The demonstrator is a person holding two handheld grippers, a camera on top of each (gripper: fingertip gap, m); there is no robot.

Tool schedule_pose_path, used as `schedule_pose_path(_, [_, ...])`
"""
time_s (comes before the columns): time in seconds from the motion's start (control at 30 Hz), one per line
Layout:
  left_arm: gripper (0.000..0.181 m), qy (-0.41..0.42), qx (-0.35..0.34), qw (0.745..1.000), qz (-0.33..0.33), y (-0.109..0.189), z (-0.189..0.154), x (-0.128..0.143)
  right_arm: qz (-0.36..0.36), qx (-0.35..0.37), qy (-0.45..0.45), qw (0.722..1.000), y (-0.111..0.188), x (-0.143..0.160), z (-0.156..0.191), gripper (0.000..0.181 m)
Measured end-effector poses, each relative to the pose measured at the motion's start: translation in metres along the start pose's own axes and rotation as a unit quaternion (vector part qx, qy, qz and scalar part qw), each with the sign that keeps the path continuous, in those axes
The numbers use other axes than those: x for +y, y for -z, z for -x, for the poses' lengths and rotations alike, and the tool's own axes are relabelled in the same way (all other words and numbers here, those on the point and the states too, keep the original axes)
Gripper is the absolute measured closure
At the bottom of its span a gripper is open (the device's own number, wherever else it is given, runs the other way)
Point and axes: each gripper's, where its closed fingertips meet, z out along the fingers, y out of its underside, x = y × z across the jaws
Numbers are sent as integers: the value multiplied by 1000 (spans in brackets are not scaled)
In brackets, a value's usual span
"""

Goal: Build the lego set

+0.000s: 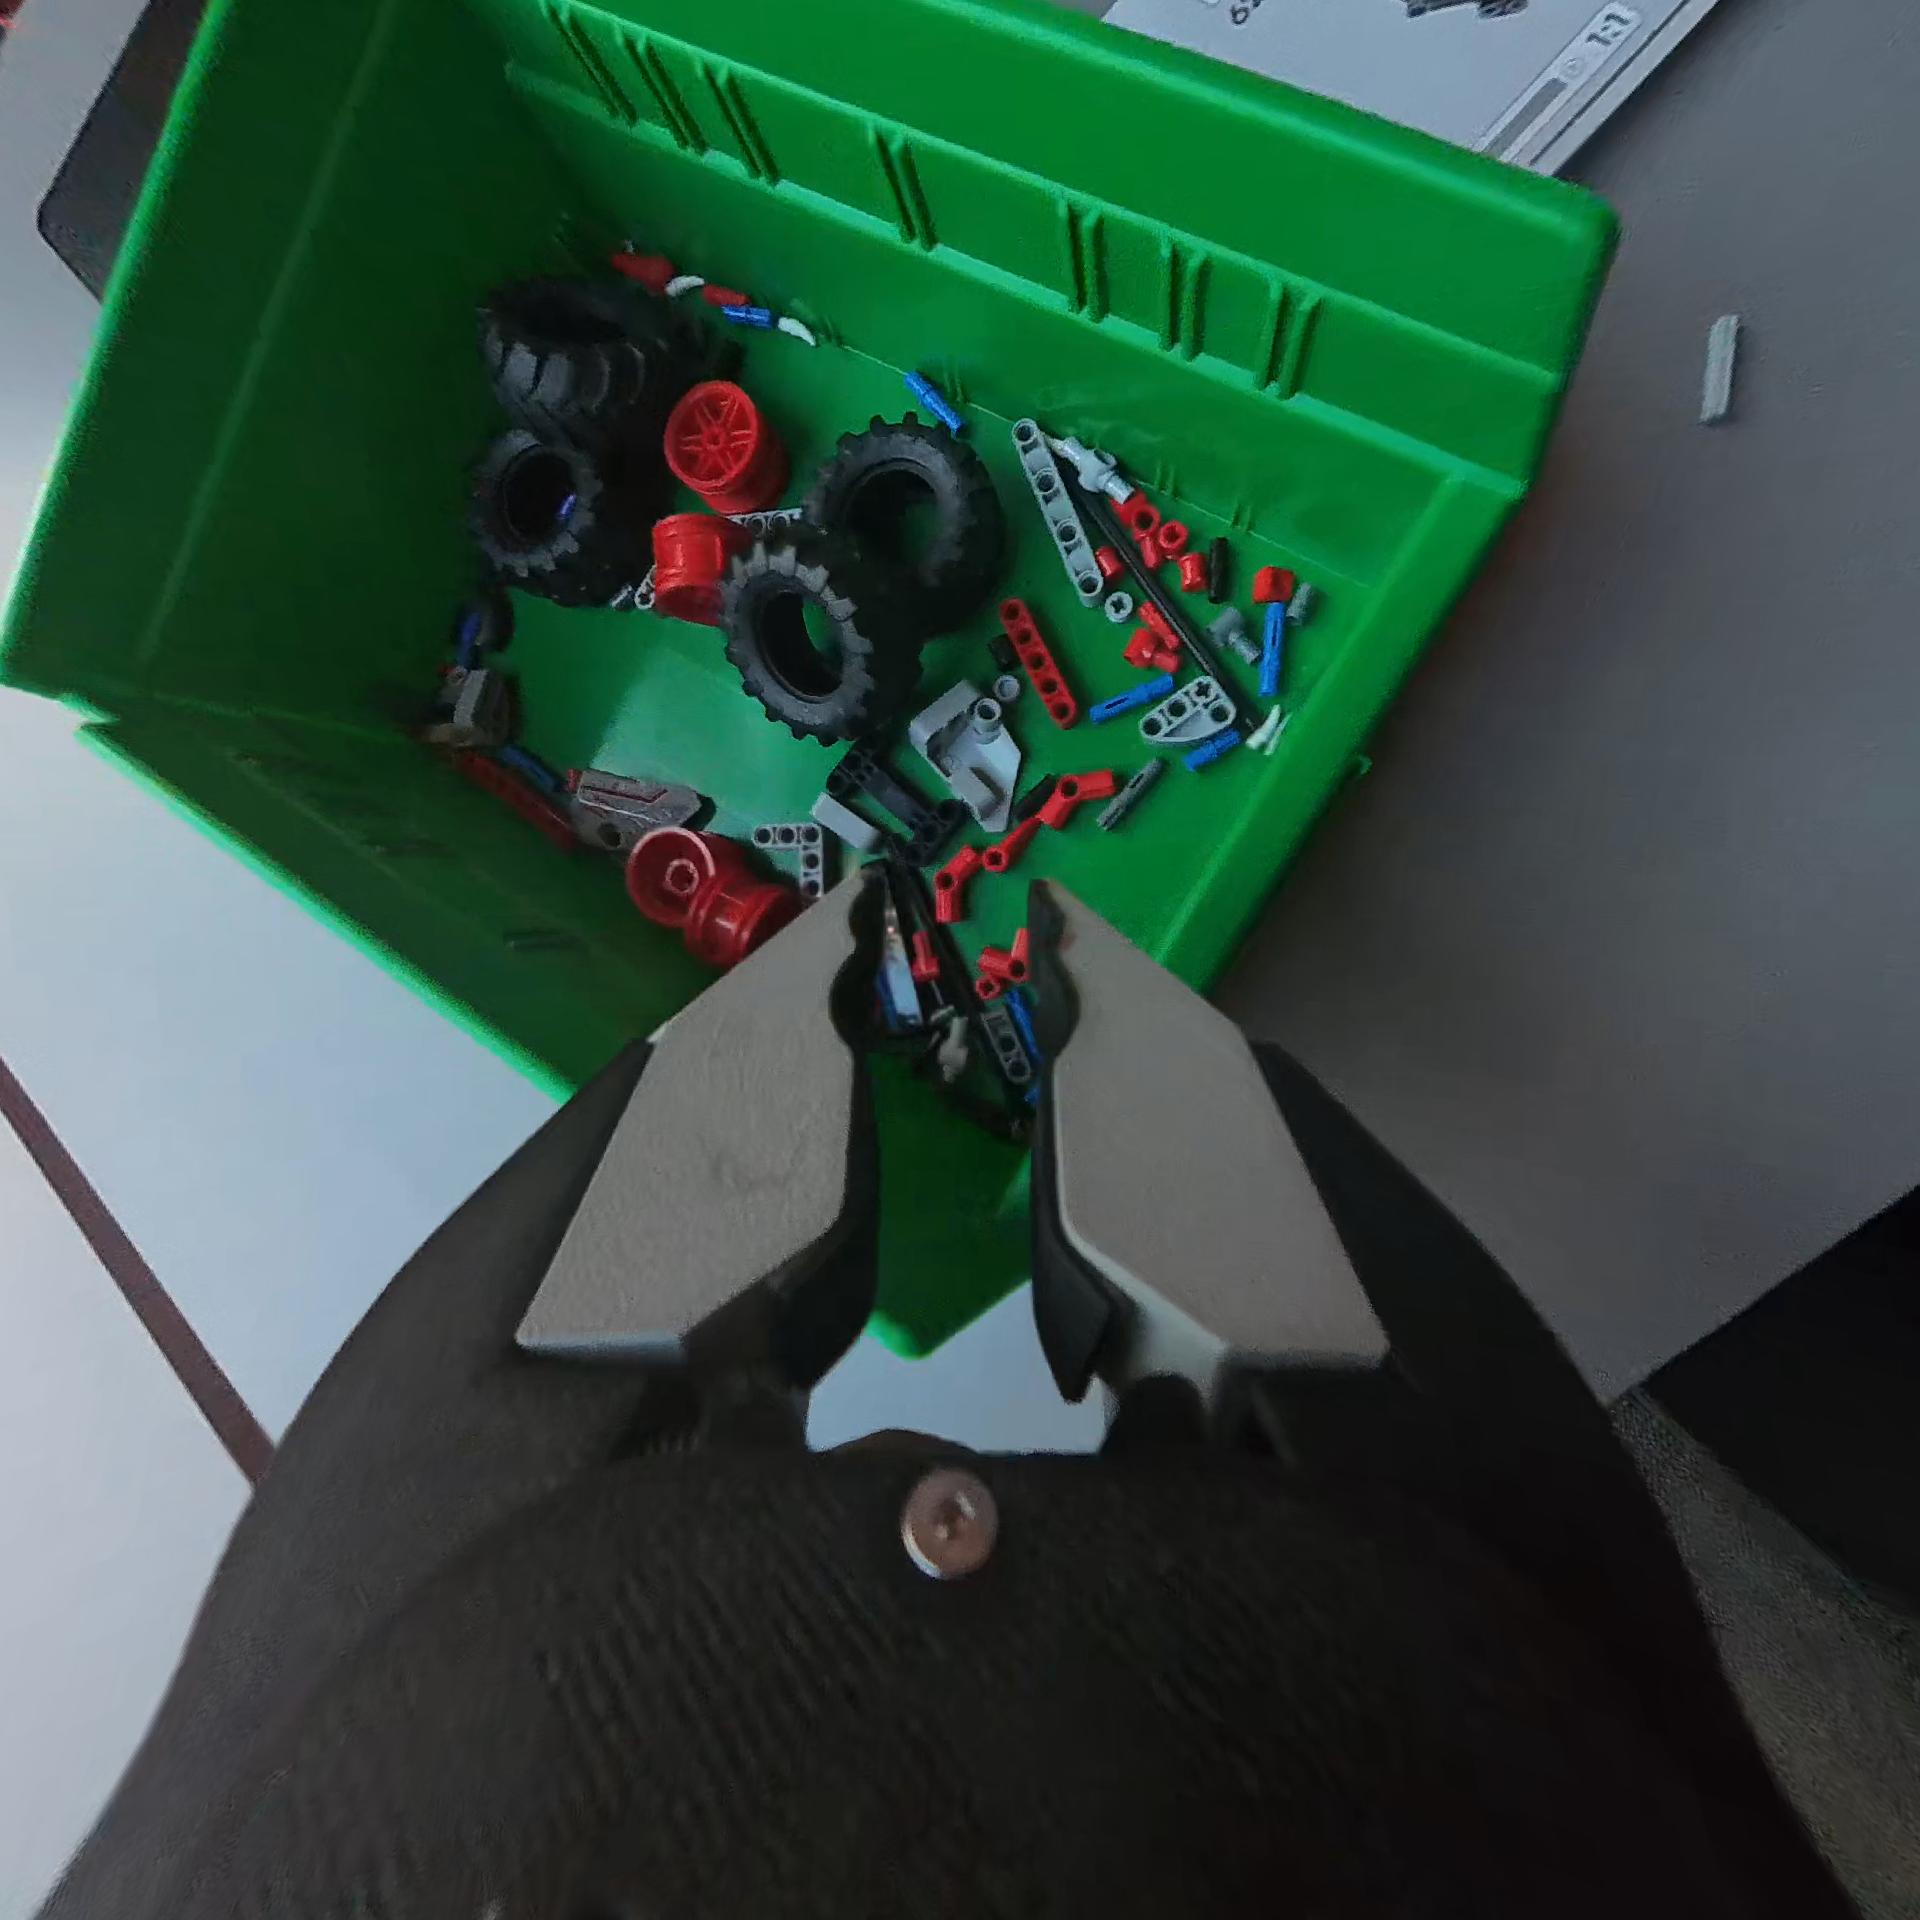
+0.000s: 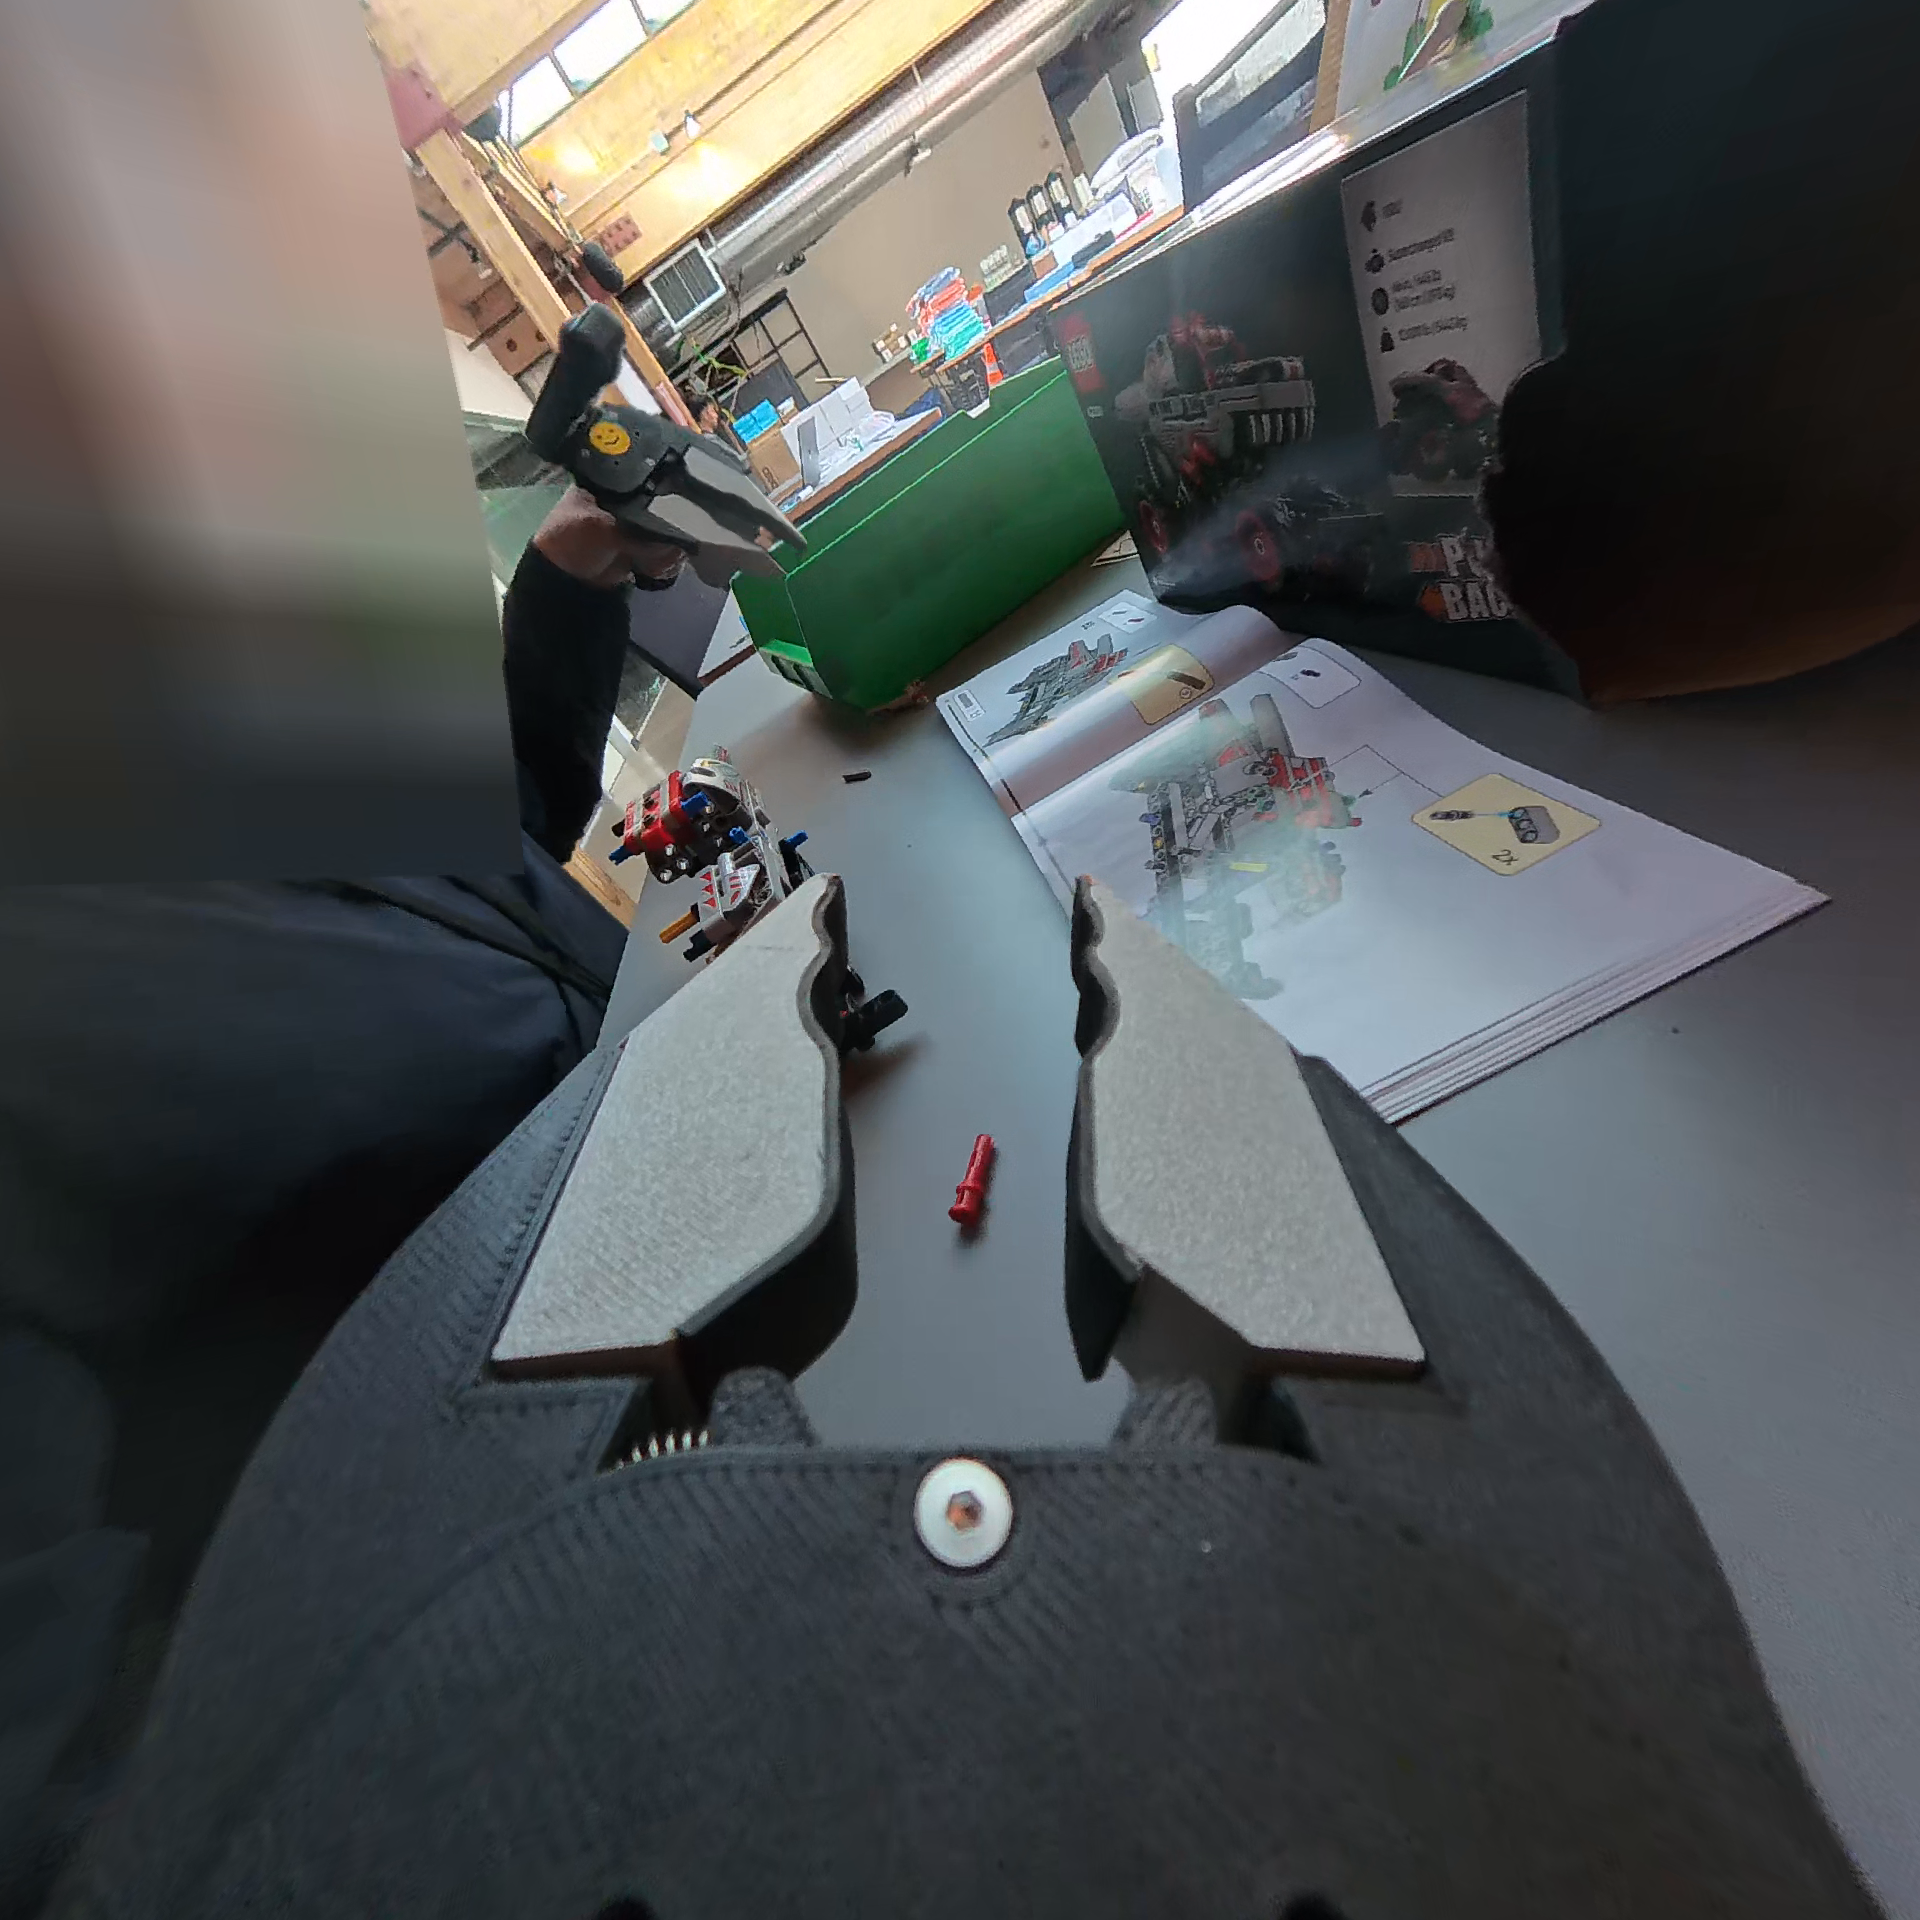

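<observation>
A green bin point(image 1: 1039, 218) holds several loose lego parts: black tyres point(image 1: 800, 644), red wheel hubs point(image 1: 722, 447), red, blue and grey pins and beams. My left gripper point(image 1: 951, 894) hovers open and empty above the bin's near corner; it also shows in the right wrist view point(image 2: 774, 551), above the bin point(image 2: 935, 540). My right gripper point(image 2: 956, 894) is open and empty, low over the dark table. A small red pin point(image 2: 971, 1179) lies between its fingers. A part-built model point(image 2: 717, 842) stands just left of its left fingertip.
An open instruction booklet point(image 2: 1351, 862) lies right of the right gripper. The lego set's dark box point(image 2: 1299, 447) stands behind it. A small black piece point(image 2: 855, 775) lies on the table. A grey piece point(image 1: 1720, 369) lies on the table right of the bin. A person's dark sleeve fills the left. Tip to tip, the grippers are about 55 cm apart.
</observation>
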Motion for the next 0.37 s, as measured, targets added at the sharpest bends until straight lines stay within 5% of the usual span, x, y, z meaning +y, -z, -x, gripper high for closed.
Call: schedule_pose_path(0.37, [173, -60, 24, 971, 232, -50, 34, 33, -10, 8, -7, 1000, 1, -3, -5, 141])
